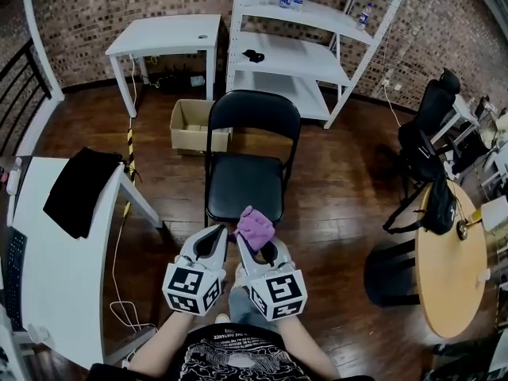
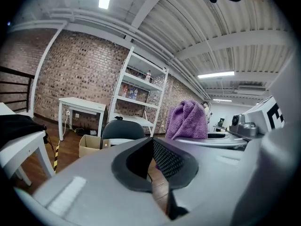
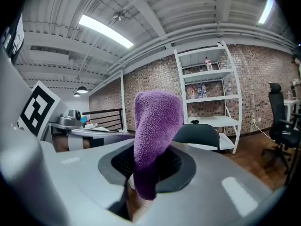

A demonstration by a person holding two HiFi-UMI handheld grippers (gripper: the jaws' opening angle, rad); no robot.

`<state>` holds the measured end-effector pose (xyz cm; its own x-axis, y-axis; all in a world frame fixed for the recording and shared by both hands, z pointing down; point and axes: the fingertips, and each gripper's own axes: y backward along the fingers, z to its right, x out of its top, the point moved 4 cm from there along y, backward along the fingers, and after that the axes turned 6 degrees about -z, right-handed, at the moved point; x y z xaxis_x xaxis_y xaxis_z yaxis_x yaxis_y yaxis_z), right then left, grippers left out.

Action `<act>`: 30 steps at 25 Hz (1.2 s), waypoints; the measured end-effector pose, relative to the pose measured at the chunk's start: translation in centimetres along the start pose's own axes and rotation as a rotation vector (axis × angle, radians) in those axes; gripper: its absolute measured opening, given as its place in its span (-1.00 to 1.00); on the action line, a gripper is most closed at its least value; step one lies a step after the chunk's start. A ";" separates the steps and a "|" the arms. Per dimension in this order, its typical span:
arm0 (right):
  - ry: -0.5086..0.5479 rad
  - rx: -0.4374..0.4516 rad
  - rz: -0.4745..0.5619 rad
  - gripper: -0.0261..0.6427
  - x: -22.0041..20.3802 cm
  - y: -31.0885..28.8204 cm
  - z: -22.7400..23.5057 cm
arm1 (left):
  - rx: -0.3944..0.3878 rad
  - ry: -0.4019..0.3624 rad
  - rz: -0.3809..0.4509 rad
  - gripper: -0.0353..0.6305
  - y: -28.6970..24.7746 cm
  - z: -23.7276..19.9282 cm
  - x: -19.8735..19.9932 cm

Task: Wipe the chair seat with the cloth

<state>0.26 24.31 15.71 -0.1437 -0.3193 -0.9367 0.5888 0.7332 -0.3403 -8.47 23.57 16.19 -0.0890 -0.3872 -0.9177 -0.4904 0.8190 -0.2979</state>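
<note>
A black folding chair (image 1: 244, 182) stands on the wood floor straight ahead, its seat bare; its backrest also shows in the left gripper view (image 2: 123, 129) and the right gripper view (image 3: 197, 134). My right gripper (image 1: 249, 241) (image 3: 146, 169) is shut on a purple cloth (image 1: 255, 227) (image 3: 155, 126) that sticks up from the jaws, held just before the seat's front edge. Close beside it on the left, my left gripper (image 1: 216, 232) (image 2: 153, 144) has its jaws together with nothing between them. The cloth (image 2: 187, 120) shows to its right.
A cardboard box (image 1: 193, 125) sits behind the chair, with a white table (image 1: 167, 34) and white shelving (image 1: 302, 54) at the brick wall. On the left stands a white desk (image 1: 48, 252) with a black garment (image 1: 82, 189). A round wooden table (image 1: 452, 260) and office chairs (image 1: 425, 133) are on the right.
</note>
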 end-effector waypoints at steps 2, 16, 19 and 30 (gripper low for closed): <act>0.005 0.010 0.000 -0.67 0.5 -1.8 1.2 | 0.012 0.001 -0.004 -0.88 -1.6 -1.0 0.4; 0.022 0.127 -0.052 -0.67 2.8 -16.3 13.2 | 0.104 0.010 -0.036 -0.88 -17.6 -8.7 4.1; 0.034 0.164 -0.070 -0.67 2.4 -20.0 15.2 | 0.107 0.027 -0.017 -0.88 -20.9 -10.7 4.0; 0.108 0.191 -0.129 -0.67 -1.6 -31.8 19.0 | 0.163 0.068 -0.021 -0.88 -28.0 -18.3 1.2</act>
<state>-3.08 -9.89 29.59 -0.3053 -0.3295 -0.8934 0.6982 0.5605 -0.4453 -10.67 -7.56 28.27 -0.1412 -0.4283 -0.8925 -0.3461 0.8660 -0.3608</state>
